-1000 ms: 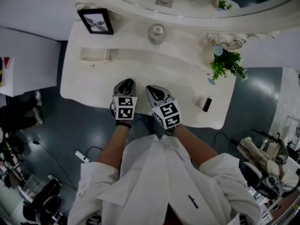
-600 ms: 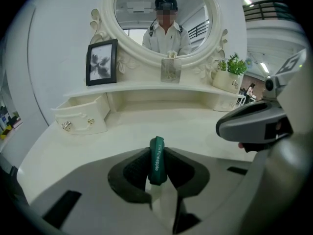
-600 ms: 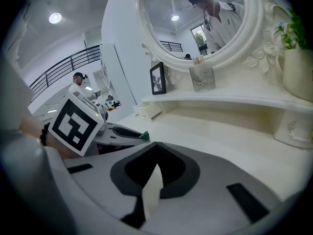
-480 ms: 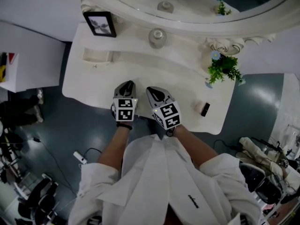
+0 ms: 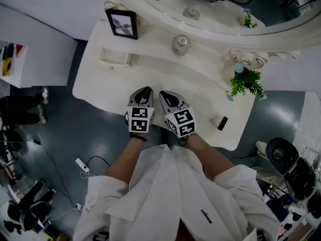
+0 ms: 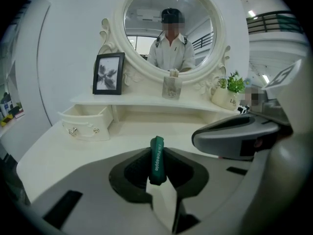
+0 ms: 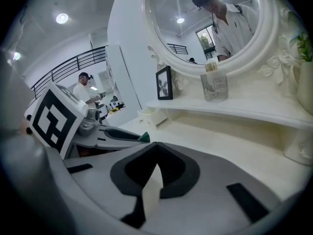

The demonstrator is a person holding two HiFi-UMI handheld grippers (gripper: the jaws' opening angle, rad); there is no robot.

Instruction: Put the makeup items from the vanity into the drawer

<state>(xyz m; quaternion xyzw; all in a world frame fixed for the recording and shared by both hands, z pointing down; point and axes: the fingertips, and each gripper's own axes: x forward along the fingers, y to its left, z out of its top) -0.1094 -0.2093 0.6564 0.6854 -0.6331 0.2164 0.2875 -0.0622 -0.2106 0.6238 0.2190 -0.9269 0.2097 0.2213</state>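
Observation:
A dark green tube [image 6: 157, 161] with white lettering stands upright between the jaws of my left gripper [image 6: 156, 152], which is shut on it; the jaws have just been closing on the tube. Its green tip [image 7: 145, 137] also shows in the right gripper view. My right gripper [image 7: 154, 145] is shut with nothing in it. Both grippers, left [image 5: 145, 91] and right [image 5: 164, 94], hover side by side over the front edge of the white vanity [image 5: 200, 84]. The small drawer [image 5: 114, 57] stands open at the back left. A black makeup item [image 5: 222, 123] lies at the front right.
A framed picture [image 5: 123, 23], a glass bottle [image 5: 181, 44] and a potted plant [image 5: 246, 82] stand on the raised shelf under the oval mirror [image 5: 210, 9]. A small white round thing [image 5: 216, 120] lies beside the black item. Cables and gear crowd the floor around.
The head view has shifted, so the vanity sits further right and lower in the picture. Both grippers stay together at the front edge and have come up a little.

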